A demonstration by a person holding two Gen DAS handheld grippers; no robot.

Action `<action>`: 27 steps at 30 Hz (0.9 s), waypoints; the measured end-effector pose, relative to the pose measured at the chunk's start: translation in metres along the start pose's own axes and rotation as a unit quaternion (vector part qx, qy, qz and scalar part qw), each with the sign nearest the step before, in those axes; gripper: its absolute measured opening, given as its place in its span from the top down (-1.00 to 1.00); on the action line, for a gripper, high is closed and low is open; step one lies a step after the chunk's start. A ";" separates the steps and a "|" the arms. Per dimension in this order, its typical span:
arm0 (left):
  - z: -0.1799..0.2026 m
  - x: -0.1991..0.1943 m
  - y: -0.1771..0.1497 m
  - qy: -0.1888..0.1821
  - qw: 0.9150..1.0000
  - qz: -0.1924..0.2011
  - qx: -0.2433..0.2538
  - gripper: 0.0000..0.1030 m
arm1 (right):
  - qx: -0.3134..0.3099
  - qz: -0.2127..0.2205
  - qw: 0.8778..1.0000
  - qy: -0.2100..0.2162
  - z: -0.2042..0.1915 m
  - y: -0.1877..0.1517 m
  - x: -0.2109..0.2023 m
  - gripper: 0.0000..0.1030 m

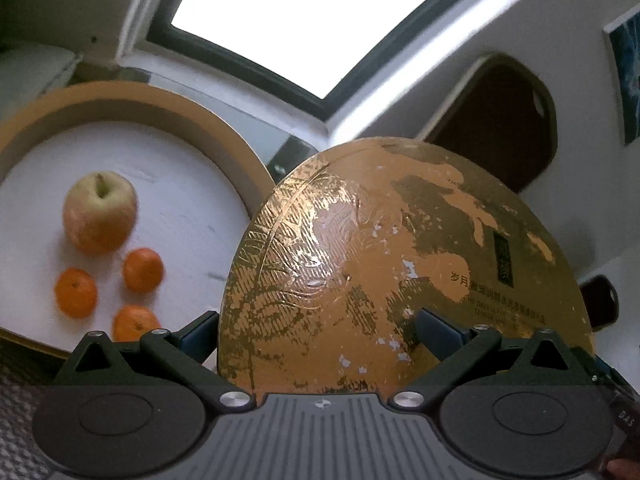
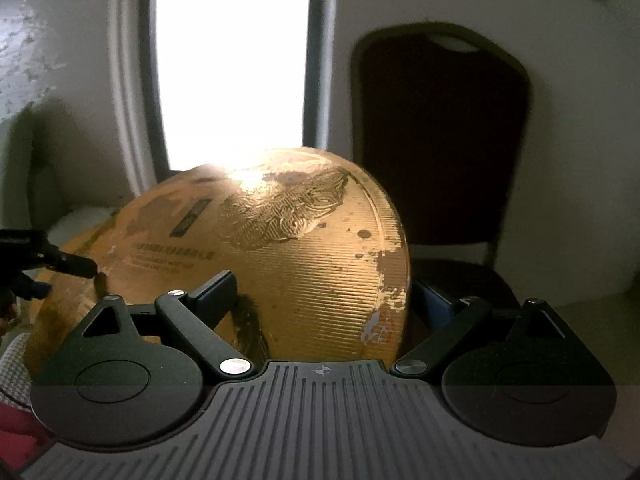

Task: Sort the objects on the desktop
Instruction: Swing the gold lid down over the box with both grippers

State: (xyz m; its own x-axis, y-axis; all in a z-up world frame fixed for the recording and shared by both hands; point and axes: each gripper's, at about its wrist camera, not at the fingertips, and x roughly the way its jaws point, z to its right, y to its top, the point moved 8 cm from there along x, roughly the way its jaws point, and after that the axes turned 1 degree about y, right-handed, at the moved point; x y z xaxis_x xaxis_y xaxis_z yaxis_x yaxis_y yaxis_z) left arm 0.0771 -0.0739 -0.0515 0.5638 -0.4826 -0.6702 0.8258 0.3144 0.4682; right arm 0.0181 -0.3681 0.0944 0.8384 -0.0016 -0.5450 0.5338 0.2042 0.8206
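A worn round gold lid with printed Chinese text is held up between both grippers. My left gripper is shut on its edge, one finger behind it and one finger on its face. My right gripper is shut on the opposite edge of the lid. The left gripper's finger shows at the lid's far side in the right wrist view. To the left lies the round box base with a white floor, holding an apple and three tangerines.
A dark red chair stands behind the lid against a white wall. A bright window is behind, also in the left wrist view. A checked cloth covers the surface at the lower left.
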 end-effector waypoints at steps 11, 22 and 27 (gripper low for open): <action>0.014 0.017 -0.024 0.008 0.999 -0.032 0.010 -0.98 | 0.030 -0.027 0.999 -0.017 0.035 -0.024 -0.005 -0.83; 0.008 0.011 -0.018 0.008 1.000 -0.028 0.005 -0.98 | 0.031 -0.036 0.999 -0.015 0.029 -0.016 0.005 -0.83; -0.004 -0.005 0.002 0.013 1.000 0.007 0.006 -0.98 | 0.024 -0.021 0.999 -0.005 0.015 -0.003 0.014 -0.83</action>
State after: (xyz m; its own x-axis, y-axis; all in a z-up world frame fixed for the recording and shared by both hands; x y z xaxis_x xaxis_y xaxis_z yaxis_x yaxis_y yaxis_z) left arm 0.0762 -0.0678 -0.0498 0.5763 -0.4572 -0.6774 0.8172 0.3119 0.4847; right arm 0.0302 -0.3837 0.0871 0.8162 -0.0189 -0.5774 0.5728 0.1570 0.8045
